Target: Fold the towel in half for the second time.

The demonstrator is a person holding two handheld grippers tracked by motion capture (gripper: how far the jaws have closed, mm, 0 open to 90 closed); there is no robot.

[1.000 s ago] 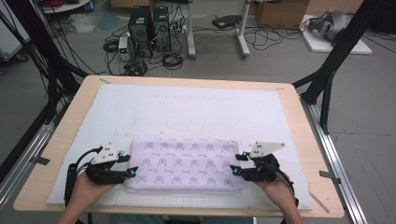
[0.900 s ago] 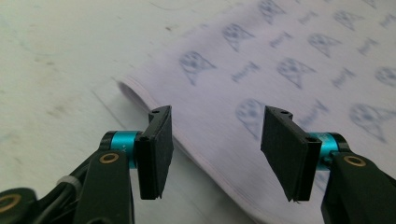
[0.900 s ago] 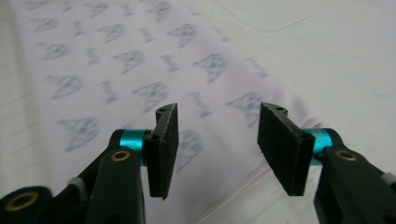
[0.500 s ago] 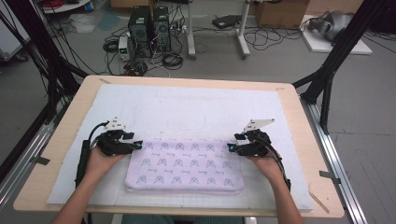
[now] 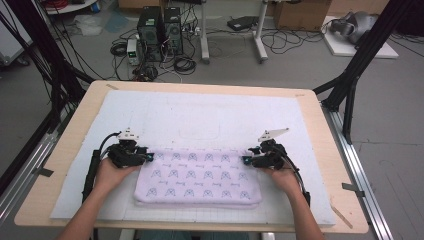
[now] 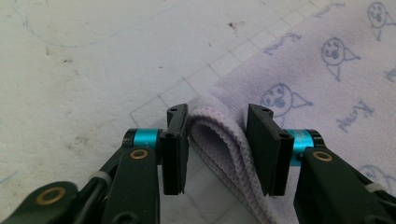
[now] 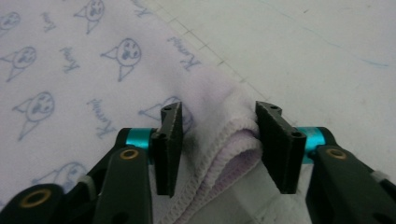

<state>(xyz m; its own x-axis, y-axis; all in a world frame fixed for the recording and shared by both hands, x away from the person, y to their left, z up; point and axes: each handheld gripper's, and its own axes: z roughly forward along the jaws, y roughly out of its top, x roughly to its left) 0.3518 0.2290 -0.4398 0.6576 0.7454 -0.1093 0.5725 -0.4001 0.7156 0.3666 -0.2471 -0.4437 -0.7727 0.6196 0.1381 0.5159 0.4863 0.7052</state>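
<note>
Both forearms come in from the near edge, spread wide, each hand wrapped around a claw. The left claw [image 5: 148, 158] lies low, pointing right; its jaws have just been closing, with a folded cloth corner [image 6: 219, 135] between them, and gaps show beside it. The right claw [image 5: 245, 160] points left, its jaws likewise closing about the other corner.

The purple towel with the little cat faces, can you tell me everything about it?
The towel is pale lilac terry-like cloth, printed with blue cat faces and small words, with stitched hems. It lies folded in layers, a flat rectangle on the white gridded mat, near the table's front edge. The left gripper and right gripper straddle its two far corners; their jaws have just been closing, each with the bunched layered edge between them, though gaps still show beside the pads.
</note>
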